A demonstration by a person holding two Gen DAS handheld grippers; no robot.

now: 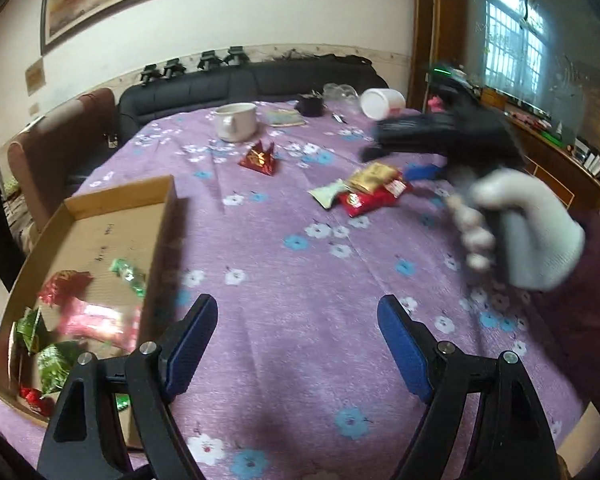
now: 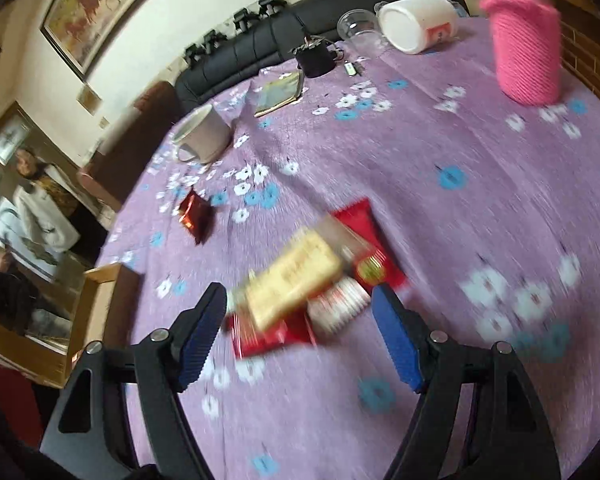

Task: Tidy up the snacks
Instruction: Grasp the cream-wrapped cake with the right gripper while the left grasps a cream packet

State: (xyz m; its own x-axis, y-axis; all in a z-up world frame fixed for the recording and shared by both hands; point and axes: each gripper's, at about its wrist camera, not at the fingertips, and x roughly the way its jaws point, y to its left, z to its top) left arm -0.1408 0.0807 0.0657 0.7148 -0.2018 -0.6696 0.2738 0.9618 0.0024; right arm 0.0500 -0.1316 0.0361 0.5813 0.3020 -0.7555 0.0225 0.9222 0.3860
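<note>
A cardboard box (image 1: 162,216) at the left of the purple flowered table holds several red and green snack packets (image 1: 96,316). My left gripper (image 1: 296,340) is open and empty beside the box. A pile of snacks lies mid-table: a gold packet (image 1: 374,176), a red packet (image 1: 374,202) and a pale green one (image 1: 327,193). A red pyramid snack (image 1: 260,159) lies apart. My right gripper (image 2: 300,336) is open just above the gold packet (image 2: 296,280) and red packets (image 2: 366,236). The red pyramid snack (image 2: 195,213) and the box corner (image 2: 100,300) show to its left.
A white mug (image 1: 236,121), a flat booklet (image 1: 285,117), a dark pot (image 1: 310,105), a tipped white jar (image 1: 382,103) and clear cups (image 1: 340,92) stand at the far side. A pink knitted holder (image 2: 526,52) is at far right. A black sofa (image 1: 240,80) lies behind.
</note>
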